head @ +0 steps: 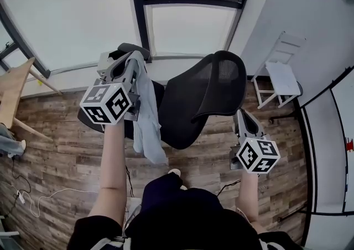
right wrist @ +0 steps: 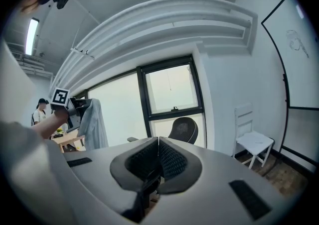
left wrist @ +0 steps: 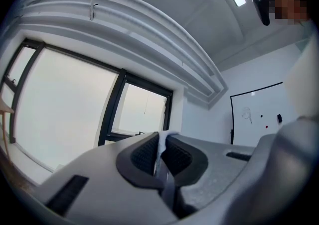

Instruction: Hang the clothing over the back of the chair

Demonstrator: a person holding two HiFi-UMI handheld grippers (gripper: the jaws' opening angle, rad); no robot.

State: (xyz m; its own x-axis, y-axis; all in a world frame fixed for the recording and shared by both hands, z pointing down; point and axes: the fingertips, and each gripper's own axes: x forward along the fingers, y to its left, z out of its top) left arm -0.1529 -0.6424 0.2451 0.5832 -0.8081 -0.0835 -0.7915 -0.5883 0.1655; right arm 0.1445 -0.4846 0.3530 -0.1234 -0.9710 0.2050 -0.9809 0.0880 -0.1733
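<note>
Above the wood-plank floor (head: 61, 133) by the large window (head: 72, 16), the left gripper (head: 128, 60) clamps the pale shirt (head: 148, 124), which hangs beside the black mesh office chair (head: 207, 97); the right gripper (head: 242, 115) has its jaws together, empty.

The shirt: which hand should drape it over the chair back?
Left, probably: the left gripper is shut on the shirt, hanging left of the chair back; the right gripper is shut, empty.

The clothing (head: 146, 124) is hung from the left gripper (head: 126, 62), left of the chair (head: 204, 97). The window (head: 182, 27) is set behind the chair, a second chair (head: 281, 77) to its right, a tabletop (head: 12, 94) far left.
</note>
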